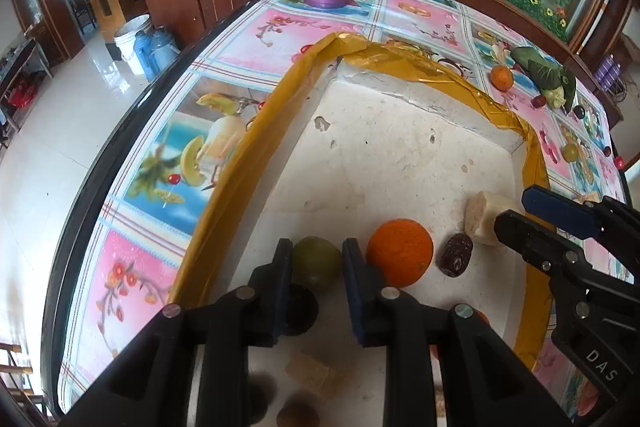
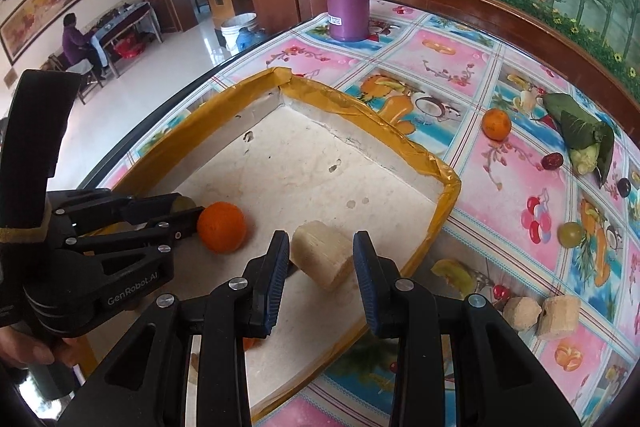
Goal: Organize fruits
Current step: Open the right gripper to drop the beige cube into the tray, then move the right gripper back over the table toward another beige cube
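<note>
My white foam tray with yellow tape edges (image 1: 256,131) holds a round orange (image 1: 400,251), a wrinkly brown date (image 1: 457,254) and more. My left gripper (image 1: 317,259) has a green round fruit (image 1: 316,263) between its pads, touching both. My right gripper (image 2: 321,259) stands around a pale sugarcane chunk (image 2: 322,259); I cannot tell if it squeezes. Blurry bits hide under my left fingers. Only the right view shows two more cane chunks (image 2: 540,311) on the flowery tablecloth (image 2: 440,51).
</note>
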### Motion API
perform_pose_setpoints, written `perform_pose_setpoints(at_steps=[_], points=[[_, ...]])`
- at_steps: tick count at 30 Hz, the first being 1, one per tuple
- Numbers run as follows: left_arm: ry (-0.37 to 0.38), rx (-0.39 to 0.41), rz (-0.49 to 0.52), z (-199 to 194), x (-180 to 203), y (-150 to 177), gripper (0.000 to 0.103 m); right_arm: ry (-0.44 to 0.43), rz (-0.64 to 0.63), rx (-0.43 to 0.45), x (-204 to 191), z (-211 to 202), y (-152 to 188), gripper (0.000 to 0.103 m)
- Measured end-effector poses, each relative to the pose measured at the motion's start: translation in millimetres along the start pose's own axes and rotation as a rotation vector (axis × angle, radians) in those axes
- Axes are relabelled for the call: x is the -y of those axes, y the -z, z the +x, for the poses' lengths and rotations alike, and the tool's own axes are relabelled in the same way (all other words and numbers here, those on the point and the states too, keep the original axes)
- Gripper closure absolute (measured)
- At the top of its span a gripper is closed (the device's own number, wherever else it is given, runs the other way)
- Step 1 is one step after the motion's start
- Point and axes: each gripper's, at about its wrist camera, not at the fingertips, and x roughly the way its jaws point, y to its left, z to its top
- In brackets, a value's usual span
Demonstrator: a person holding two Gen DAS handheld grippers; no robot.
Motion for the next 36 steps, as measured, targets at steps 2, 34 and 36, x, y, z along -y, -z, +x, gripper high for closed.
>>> perform_pose_setpoints(at_steps=[2, 34, 36], points=[[-0.016, 0.011, -0.011, -4.6, -1.1, 2.3, 0.057, 0.003, -0.003, 0.007, -2.0, -4.8, 1.8, 0.071], [-0.103, 0.252, 0.101, -99.9, 99.2, 92.0, 0.011, 0.08, 0.204, 0.076, 92.4, -116.7, 136.1, 0.048], [-0.093, 0.236, 0.128, -100.2, 107.7, 97.1, 0.011, 0.09, 0.195, 0.08, 104.2, -113.2, 133.1, 0.048]])
